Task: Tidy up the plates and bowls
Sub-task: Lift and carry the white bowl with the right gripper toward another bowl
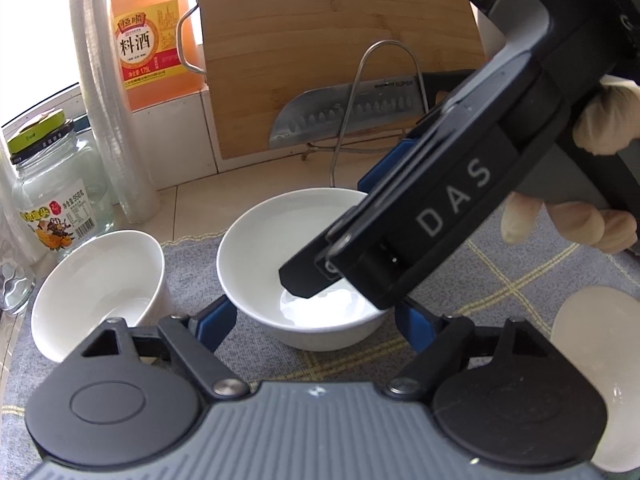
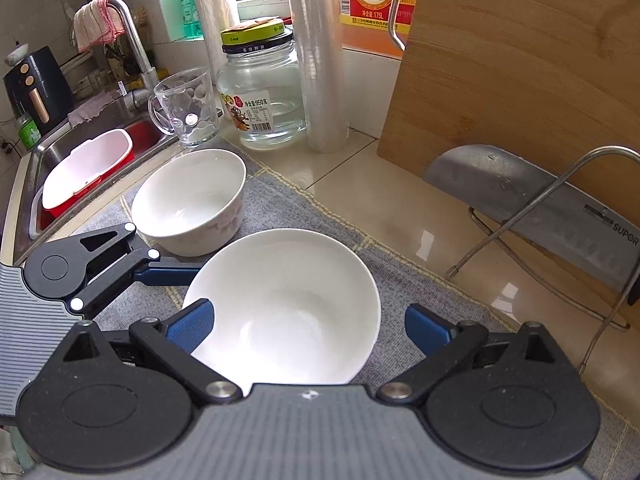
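Note:
A plain white bowl (image 1: 280,240) (image 2: 288,304) stands on a grey checked mat (image 1: 520,272). My left gripper (image 1: 314,326) has its blue pads against the bowl's lower walls, one on each side. In the right wrist view one of its fingers (image 2: 168,272) reaches the bowl's left wall. My right gripper (image 2: 310,330) (image 1: 336,236) comes down from the upper right, held by a gloved hand (image 1: 600,120), and stands wide open. It straddles the rim, one finger inside the bowl and the other outside, neither pressing. A second white bowl (image 1: 100,292) (image 2: 192,204) sits just to the left.
A pale plate (image 1: 596,352) lies at the mat's right edge. Behind stand a glass jar (image 2: 260,92), a glass mug (image 2: 188,108), a film roll (image 2: 320,52), a cooking wine bottle (image 1: 156,40), a cutting board (image 1: 328,40) and a cleaver (image 2: 532,208) on a wire rack. A sink (image 2: 92,168) lies far left.

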Demonstrator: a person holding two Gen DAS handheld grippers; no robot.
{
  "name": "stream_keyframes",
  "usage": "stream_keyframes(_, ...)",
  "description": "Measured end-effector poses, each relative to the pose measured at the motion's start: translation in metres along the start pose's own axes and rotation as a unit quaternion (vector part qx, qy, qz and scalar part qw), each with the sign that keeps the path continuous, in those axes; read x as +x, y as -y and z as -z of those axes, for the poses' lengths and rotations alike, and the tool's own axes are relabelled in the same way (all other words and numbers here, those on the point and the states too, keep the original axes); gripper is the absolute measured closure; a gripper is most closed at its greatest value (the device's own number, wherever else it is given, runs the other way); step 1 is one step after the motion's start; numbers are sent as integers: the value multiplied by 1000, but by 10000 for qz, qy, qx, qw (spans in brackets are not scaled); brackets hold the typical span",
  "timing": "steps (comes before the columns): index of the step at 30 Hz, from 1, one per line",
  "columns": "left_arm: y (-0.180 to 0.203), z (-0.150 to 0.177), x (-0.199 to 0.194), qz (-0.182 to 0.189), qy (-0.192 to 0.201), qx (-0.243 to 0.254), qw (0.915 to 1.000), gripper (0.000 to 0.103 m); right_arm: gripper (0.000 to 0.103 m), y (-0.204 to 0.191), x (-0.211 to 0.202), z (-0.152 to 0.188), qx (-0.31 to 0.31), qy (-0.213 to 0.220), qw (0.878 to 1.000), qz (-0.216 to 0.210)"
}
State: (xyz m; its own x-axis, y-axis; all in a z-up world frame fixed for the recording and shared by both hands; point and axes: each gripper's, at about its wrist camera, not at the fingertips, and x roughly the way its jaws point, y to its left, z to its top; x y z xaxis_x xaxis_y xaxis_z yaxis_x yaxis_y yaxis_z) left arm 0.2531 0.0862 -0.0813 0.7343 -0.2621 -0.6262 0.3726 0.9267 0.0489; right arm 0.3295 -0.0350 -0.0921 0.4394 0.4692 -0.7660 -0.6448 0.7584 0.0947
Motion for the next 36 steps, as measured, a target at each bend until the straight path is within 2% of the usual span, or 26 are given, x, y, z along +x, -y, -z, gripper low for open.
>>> stream_keyframes(5, 1, 1, -1, 1, 5, -18, 10000, 19, 9, 1, 6, -5, 34, -63, 9999, -108)
stream_keyframes(17, 1, 1, -1, 9, 15, -25, 10000, 19, 20, 11, 9, -11, 323, -219, 9986, -345)
stream_keyframes(36, 2, -5, -16, 86, -62, 106, 9999, 19, 20, 6, -3, -12, 420, -211, 9982, -384)
